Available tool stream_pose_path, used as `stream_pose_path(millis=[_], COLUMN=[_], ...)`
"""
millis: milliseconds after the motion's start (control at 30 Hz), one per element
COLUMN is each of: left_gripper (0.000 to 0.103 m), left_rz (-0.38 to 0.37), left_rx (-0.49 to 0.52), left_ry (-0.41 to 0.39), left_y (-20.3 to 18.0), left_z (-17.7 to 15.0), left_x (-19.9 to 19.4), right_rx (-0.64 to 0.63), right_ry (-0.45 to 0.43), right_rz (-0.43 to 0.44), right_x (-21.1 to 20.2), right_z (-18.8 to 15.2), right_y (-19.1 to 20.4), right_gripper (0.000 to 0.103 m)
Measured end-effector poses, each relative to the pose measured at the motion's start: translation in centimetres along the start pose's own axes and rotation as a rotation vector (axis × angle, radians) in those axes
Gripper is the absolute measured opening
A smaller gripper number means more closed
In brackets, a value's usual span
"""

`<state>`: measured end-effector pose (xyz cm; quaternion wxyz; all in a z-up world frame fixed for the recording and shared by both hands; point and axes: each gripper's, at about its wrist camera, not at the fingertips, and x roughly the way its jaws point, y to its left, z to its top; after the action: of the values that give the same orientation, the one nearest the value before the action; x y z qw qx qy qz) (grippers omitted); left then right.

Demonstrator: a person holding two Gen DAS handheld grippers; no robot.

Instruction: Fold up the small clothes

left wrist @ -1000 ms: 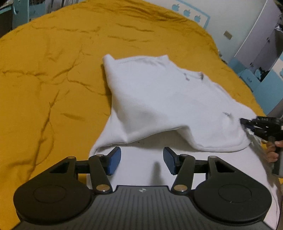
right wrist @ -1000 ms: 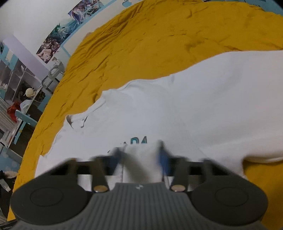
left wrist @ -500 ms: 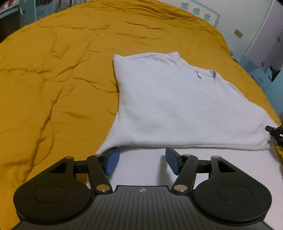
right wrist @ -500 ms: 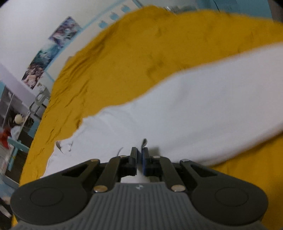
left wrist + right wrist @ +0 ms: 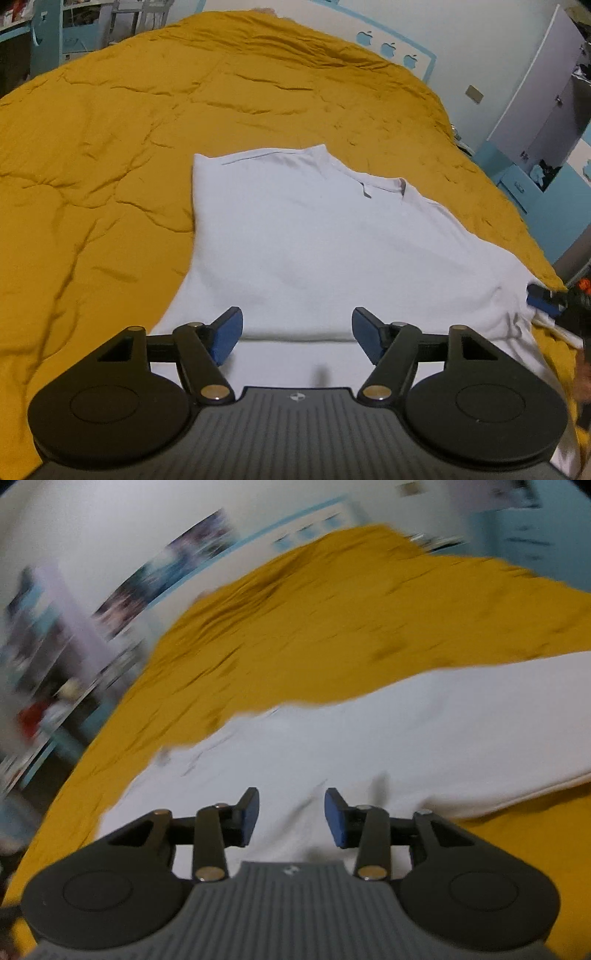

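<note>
White t-shirt (image 5: 325, 251) lies folded over itself on the mustard bedspread (image 5: 110, 166), collar at far side; left gripper (image 5: 297, 334) spread wide, empty, over its near fold edge; right gripper (image 5: 291, 818) also parted, empty; only the left view shows the collar; right view blurred.

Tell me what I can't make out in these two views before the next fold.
- White shirt: near hem, left wrist view, hidden behind the left hand-held gripper.
- Right hand-held gripper: cut off by that view's right edge.
- Wall posters: right wrist view, motion-blurred.
</note>
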<state>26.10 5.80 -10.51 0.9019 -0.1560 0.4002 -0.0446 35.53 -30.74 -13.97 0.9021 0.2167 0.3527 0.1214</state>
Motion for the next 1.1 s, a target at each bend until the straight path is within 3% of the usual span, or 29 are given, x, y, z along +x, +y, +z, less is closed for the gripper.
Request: stream_pose_path(millis=[67, 133, 233, 300, 333, 367, 433, 500, 633, 700, 867, 1100], left_gripper=[0.08, 0.079, 0.079, 0.079, 0.079, 0.079, 0.079, 0.081, 0.085, 0.086, 0.086, 0.086], left_rz=[0.01, 0.016, 0.052, 0.07, 0.075, 0.079, 0.082, 0.082, 0.045, 0.021, 0.012, 0.02], left_rx=[-0.025, -0.051, -0.034, -0.015, -0.013, -0.008, 0.016, 0.047, 0.05, 0.041, 0.104, 0.102], left_ry=[0.009, 0.04, 0.079, 0.074, 0.079, 0.082, 0.073, 0.073, 0.078, 0.084, 0.074, 0.108], left_y=[0.0, 0.4, 0.5, 0.0, -0.2, -0.4, -1.1, -1.7, -3.3, -3.9, -5.7, -6.8], left_z=[0.0, -0.1, -0.3, -0.2, -0.1, 0.0, 0.1, 0.0, -0.4, -0.5, -1.0, -1.0], left_x=[1.3, 3.0, 4.7, 4.6, 4.4, 4.2, 3.1, 2.3, 1.0, 1.0, 2.0, 3.7], right_rx=[-0.015, 0.003, 0.057, 0.083, 0.095, 0.129, 0.236, 0.386, 0.599, 0.658, 0.799, 0.813], right_ry=[0.051, 0.106, 0.13, 0.064, 0.012, -0.055, -0.183, -0.29, -0.437, -0.479, -0.474, -0.596], right_rz=[0.009, -0.038, -0.079, -0.086, -0.1, -0.126, -0.158, -0.207, -0.386, -0.447, -0.522, -0.655], right_x=[1.1, 2.0, 1.7, -0.8, -2.6, -4.5, -8.0, -11.2, -15.4, -16.2, -14.6, -13.5], right_z=[-1.0, -1.9, -2.6, -2.2, -2.0, -1.6, -1.1, -0.1, 0.9, 1.1, 0.6, 1.3], right_y=[0.4, 0.0, -1.1, -2.1, -2.8, -4.0, -7.3, -11.9, -18.8, -21.2, -25.3, -28.7], right_gripper=[0.036, 0.036, 0.029, 0.03, 0.036, 0.049, 0.057, 0.057, 0.057, 0.057, 0.057, 0.056])
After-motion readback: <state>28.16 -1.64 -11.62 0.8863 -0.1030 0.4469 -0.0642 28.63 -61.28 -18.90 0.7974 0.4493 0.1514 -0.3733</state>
